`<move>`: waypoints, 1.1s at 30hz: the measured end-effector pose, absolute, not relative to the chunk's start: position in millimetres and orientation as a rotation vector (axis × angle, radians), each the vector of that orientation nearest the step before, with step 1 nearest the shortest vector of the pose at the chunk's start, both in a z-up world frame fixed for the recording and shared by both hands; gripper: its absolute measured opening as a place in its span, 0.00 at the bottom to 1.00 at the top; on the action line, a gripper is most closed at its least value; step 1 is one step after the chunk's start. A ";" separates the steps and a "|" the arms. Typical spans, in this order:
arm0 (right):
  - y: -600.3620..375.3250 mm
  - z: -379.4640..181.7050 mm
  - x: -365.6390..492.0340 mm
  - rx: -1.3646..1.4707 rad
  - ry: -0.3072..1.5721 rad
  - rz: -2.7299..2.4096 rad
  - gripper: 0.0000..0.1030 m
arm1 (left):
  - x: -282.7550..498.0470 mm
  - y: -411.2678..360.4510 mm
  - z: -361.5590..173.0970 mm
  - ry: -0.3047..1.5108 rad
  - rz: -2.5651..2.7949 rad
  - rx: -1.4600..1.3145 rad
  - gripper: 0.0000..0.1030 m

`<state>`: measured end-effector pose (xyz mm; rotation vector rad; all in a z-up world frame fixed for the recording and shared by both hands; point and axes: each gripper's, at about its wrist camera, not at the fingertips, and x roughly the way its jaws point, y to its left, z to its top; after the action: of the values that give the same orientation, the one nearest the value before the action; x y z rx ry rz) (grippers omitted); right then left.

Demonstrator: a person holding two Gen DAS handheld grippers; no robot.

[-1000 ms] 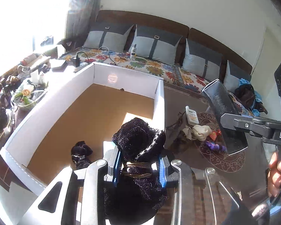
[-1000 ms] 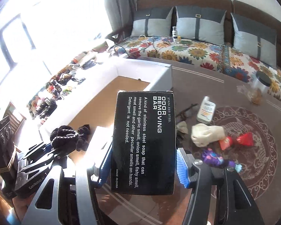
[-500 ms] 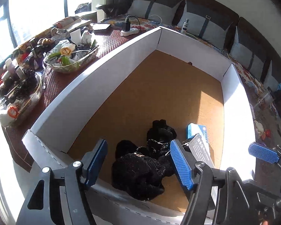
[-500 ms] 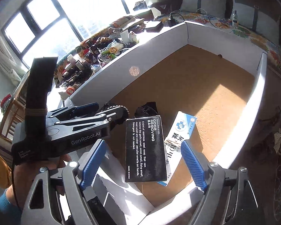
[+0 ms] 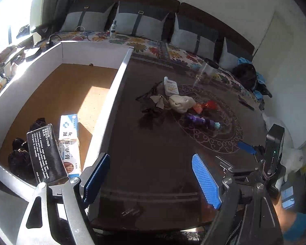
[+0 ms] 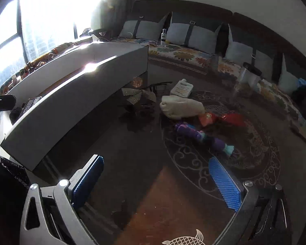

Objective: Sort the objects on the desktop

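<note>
A large white box (image 5: 112, 94) with a brown floor stands at the left. Inside it lie a black odor-bar carton (image 5: 46, 155), a blue-and-white carton (image 5: 69, 143) and black knitted items (image 5: 18, 155). Loose on the dark table (image 5: 153, 159) are a white bottle (image 5: 170, 85), a cream sock (image 5: 181, 103), a bow (image 5: 158, 100), red and orange pieces (image 5: 205, 106) and a purple toy (image 5: 200, 120). My left gripper (image 5: 151, 175) hovers over the table beside the box, jaws opening, nothing between them. My right gripper (image 6: 155, 183) is also opening and empty, short of the purple toy (image 6: 200, 136).
A sofa (image 5: 153, 20) with grey cushions and a floral cover runs along the back. A clear jar (image 6: 248, 75) stands on the table's far right. Cluttered baskets sit by the window (image 6: 40, 20) left of the box (image 6: 71, 94). The right gripper's body (image 5: 273, 149) shows at the left view's right edge.
Both grippers released their loads into the box: the black knit from the left, the black carton from the right. Both have swung right out of the box over the table, jaws wider.
</note>
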<state>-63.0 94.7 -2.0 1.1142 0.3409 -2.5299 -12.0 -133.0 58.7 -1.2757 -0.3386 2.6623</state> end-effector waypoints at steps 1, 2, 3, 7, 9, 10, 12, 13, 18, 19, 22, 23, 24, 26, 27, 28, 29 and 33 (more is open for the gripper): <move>118.4 -14.4 -62.5 1.172 0.332 -2.551 1.00 | -13.1 -115.1 51.1 -0.330 2.644 -1.286 0.86; 139.1 -23.8 -63.0 1.221 0.321 -2.569 1.00 | -15.7 -96.4 40.7 -0.313 2.623 -1.313 0.86; 158.2 -32.6 -61.5 1.262 0.312 -2.587 1.00 | -19.9 -78.2 28.1 -0.288 2.595 -1.352 0.86; 210.2 -56.6 -55.9 1.387 0.249 -2.610 1.00 | -36.9 -22.5 -32.5 -0.172 2.496 -1.508 0.86; 223.3 -61.1 -53.7 1.405 0.225 -2.624 1.00 | -41.5 -6.6 -52.5 -0.113 2.509 -1.536 0.86; 227.8 -62.9 -54.3 1.410 0.211 -2.628 1.00 | -42.5 -1.7 -58.5 -0.088 2.530 -1.528 0.86; 233.1 -67.6 -57.5 1.420 0.171 -2.627 1.00 | -42.6 3.7 -62.3 -0.017 2.604 -1.466 0.86; 234.6 -69.8 -59.9 1.426 0.151 -2.621 1.00 | -43.0 5.1 -63.3 0.016 2.627 -1.444 0.86; 232.7 -70.4 -63.1 1.376 0.143 -2.638 1.00 | -45.8 4.5 -67.8 0.093 2.693 -1.372 0.94; 232.5 -70.6 -64.1 1.374 0.142 -2.639 1.00 | -48.7 3.6 -67.7 0.067 2.709 -1.381 0.97; 231.7 -71.0 -63.7 1.370 0.143 -2.642 1.00 | -53.7 7.8 -69.7 0.043 2.754 -1.391 1.00; 231.7 -71.0 -63.8 1.370 0.143 -2.642 1.00 | -52.5 8.3 -70.5 0.036 2.770 -1.375 1.00; 231.6 -71.0 -63.6 1.369 0.144 -2.642 1.00 | -51.4 8.5 -71.1 0.033 2.779 -1.365 1.00; 232.4 -71.3 -63.1 1.366 0.140 -2.640 1.00 | -49.4 8.1 -72.0 0.028 2.794 -1.347 1.00; 232.4 -71.3 -63.1 1.366 0.140 -2.640 1.00 | -49.0 8.4 -72.4 0.028 2.800 -1.339 1.00; 232.5 -71.3 -63.3 1.365 0.138 -2.641 1.00 | -48.6 8.2 -72.3 0.027 2.803 -1.336 1.00; 232.6 -71.5 -63.0 1.365 0.138 -2.642 1.00 | -48.4 8.0 -72.3 0.027 2.804 -1.334 1.00; 232.1 -71.7 -63.0 1.366 0.143 -2.643 1.00 | -48.5 8.3 -72.2 0.028 2.804 -1.336 1.00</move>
<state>-63.0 232.1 -71.7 1.3657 0.1426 -2.6430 -48.5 8.3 -72.2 -1.3355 0.0276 2.8035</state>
